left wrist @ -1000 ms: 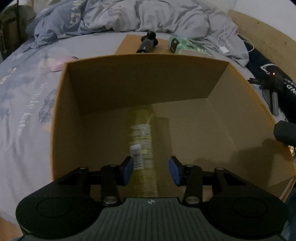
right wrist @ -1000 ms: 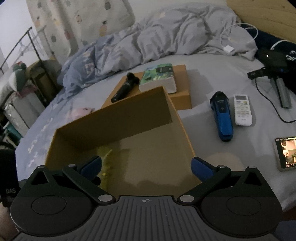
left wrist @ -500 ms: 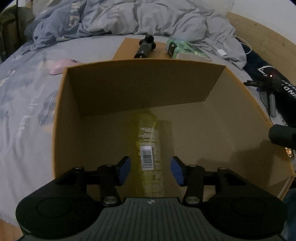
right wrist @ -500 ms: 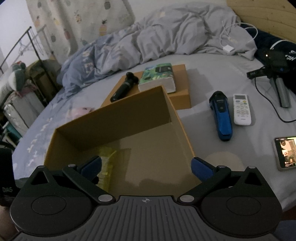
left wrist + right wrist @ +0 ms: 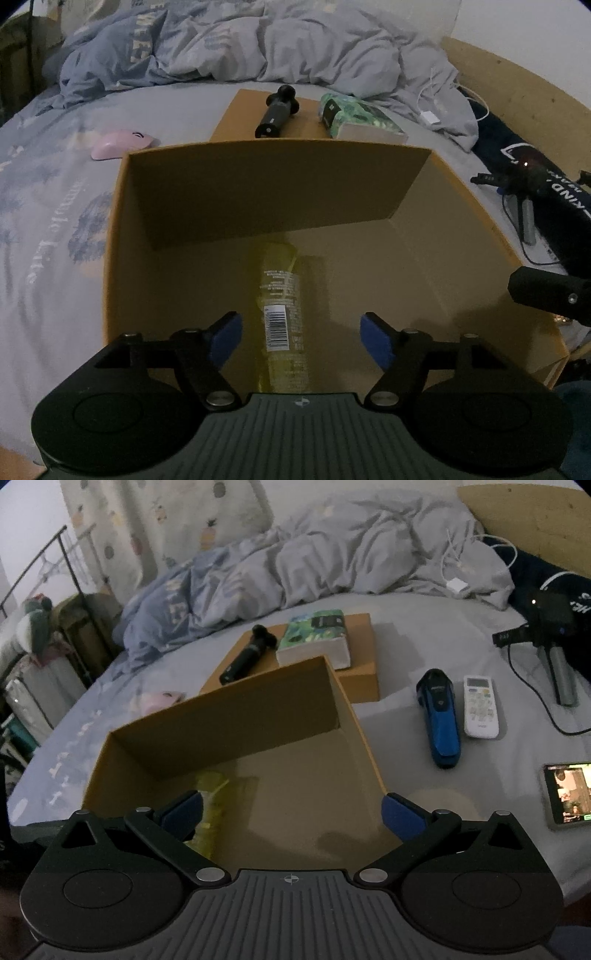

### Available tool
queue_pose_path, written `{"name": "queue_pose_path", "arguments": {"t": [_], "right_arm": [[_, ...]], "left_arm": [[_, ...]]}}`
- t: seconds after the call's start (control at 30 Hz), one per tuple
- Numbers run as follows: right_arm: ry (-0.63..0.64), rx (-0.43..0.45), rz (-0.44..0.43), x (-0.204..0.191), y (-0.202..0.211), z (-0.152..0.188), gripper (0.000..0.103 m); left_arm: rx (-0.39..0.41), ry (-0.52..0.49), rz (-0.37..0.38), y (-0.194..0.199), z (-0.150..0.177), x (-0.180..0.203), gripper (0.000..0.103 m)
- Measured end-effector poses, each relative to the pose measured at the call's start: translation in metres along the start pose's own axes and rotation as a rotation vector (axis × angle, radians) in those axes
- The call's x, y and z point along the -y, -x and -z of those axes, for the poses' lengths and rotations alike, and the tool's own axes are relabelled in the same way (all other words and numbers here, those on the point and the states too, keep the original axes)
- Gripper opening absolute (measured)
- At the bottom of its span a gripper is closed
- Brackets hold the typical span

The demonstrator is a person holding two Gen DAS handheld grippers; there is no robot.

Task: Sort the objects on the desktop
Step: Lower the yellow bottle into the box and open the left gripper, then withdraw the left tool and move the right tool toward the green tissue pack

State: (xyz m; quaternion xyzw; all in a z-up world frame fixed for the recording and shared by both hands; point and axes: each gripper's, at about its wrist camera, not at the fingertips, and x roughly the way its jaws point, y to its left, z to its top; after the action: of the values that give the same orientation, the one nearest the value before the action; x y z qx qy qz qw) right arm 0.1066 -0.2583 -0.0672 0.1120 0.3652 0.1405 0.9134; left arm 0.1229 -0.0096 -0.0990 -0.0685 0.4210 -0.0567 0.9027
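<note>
The left gripper (image 5: 301,334) hangs over the near end of an open cardboard box (image 5: 110,258), its blue-padded fingers spread wide and gripping nothing. Below and between them, a yellow bottle (image 5: 282,314) lies flat on the box floor (barcode label facing up), lengthwise toward the far wall and touching neither pad.

The right gripper (image 5: 291,812) hovers at the near right side of the same box (image 5: 362,734), its jaws spread even wider and empty; the bottle (image 5: 210,805) shows just past its left finger.

Beyond the box, on a flat cardboard sheet (image 5: 364,686), lie a black handle-like device (image 5: 245,655) and a thick book with a green cover (image 5: 316,635), side by side. To the right of the box, on the grey bedsheet (image 5: 406,635), a blue shaver (image 5: 439,722) and a white remote (image 5: 480,705) lie just beside each other, with a lit phone (image 5: 567,792) nearer the camera. A pink mouse (image 5: 120,144) rests to the left of the box's far corner.
</note>
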Motion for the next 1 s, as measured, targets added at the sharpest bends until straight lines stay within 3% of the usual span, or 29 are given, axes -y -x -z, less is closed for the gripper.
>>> {"name": "queue_pose_path", "arguments": {"t": [0.4, 0.8, 1.0], "right_arm": [[0.039, 0.012, 0.014, -0.007, 0.002, 0.0, 0.103], [0.054, 0.043, 0.016, -0.01, 0.01, -0.005, 0.103], [0.057, 0.075, 0.024, -0.01, 0.017, -0.014, 0.103]], "left_arm": [[0.03, 0.05, 0.055, 0.006, -0.006, -0.003, 0.083], [0.074, 0.047, 0.066, 0.015, -0.008, 0.002, 0.09], [0.078, 0.048, 0.107, 0.017, -0.007, 0.007, 0.092]]}}
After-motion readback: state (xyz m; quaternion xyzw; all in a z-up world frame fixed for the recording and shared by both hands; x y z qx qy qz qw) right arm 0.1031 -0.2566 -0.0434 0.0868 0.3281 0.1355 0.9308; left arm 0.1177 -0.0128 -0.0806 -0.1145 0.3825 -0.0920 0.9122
